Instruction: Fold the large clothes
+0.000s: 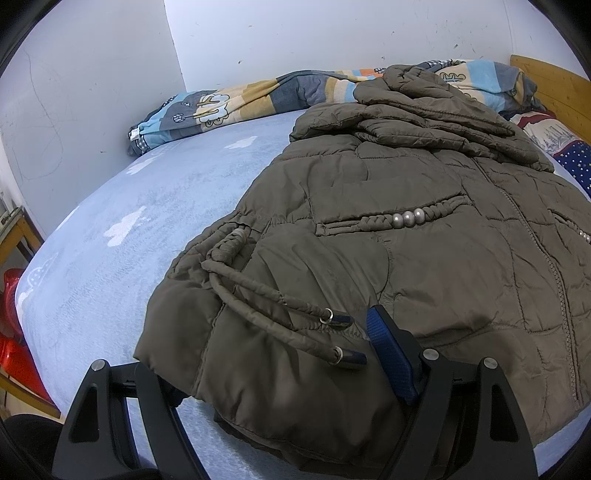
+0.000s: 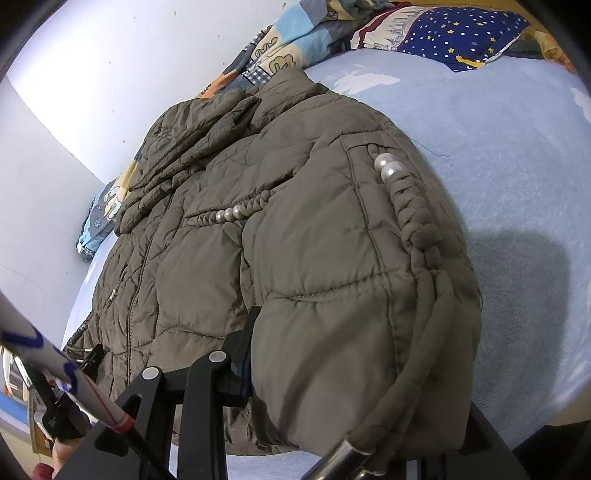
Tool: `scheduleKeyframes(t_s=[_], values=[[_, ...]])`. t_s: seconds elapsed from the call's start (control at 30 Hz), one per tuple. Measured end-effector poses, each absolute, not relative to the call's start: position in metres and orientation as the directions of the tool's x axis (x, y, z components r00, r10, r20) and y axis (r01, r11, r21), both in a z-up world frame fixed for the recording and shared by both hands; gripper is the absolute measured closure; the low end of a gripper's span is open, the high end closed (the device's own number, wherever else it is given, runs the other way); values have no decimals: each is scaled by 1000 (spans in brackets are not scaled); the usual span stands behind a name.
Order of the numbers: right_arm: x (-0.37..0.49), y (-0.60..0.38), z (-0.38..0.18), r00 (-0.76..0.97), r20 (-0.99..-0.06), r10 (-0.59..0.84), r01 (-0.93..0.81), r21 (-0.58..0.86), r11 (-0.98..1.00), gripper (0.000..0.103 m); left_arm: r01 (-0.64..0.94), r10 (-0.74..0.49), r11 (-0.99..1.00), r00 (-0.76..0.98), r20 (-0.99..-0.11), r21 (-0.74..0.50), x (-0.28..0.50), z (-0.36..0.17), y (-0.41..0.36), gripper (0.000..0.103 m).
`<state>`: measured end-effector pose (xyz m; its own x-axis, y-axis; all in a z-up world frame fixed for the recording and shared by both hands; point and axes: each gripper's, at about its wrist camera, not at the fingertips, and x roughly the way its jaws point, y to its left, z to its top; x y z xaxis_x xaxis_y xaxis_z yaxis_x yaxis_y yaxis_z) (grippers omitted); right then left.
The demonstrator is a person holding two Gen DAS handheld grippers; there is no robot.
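1. The left gripper (image 1: 280, 373) is pinching the jacket (image 1: 388, 240) hem corner between widely spread fingers.
2. The right gripper (image 2: 354, 369) is clamping the opposite hem corner.
3. The jacket is lying flat on the bed (image 1: 110, 229), sleeves folded over its chest.
4. Judged step: hem grasped; next, both are lifting it toward the collar together.

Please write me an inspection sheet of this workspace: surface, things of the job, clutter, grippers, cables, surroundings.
Surface: light blue bed sheet with white cloud shapes.
Job's things: olive padded jacket lying spread, zipper up; two drawstrings loose on its hem.
Clutter: striped blanket bunched by the wall; starry pillow.
Grippers: left gripper around the jacket's hem corner; right gripper around the other hem corner, grip unclear.
Cables: nothing seen.
Surroundings: white wall; wooden headboard; red plastic object beside the bed.
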<state>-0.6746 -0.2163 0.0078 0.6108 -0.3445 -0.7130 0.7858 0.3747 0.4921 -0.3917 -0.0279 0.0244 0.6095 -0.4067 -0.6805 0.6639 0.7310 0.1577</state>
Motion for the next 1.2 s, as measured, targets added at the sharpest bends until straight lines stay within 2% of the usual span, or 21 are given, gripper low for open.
scheduleKeyframes(t_s=[0.4, 0.53, 0.67, 0.83, 1.2], values=[[-673, -216, 8, 602, -722, -341, 791, 481, 378, 66, 668, -410, 725, 615, -674, 169, -393, 25, -27, 25], [-671, -214, 10, 588, -726, -357, 799, 453, 394, 66, 679, -422, 710, 622, -659, 186, -398, 26, -28, 37], [-670, -212, 15, 584, -723, -370, 800, 433, 415, 74, 698, -450, 691, 620, -643, 188, -403, 30, -27, 56], [-673, -210, 27, 600, -693, -400, 790, 436, 431, 80, 716, -495, 677, 615, -613, 170, -410, 41, -20, 72], [-695, -200, 60, 624, -624, -471, 779, 447, 440, 82, 762, -572, 624, 595, -564, 171, -434, 69, -5, 75]])
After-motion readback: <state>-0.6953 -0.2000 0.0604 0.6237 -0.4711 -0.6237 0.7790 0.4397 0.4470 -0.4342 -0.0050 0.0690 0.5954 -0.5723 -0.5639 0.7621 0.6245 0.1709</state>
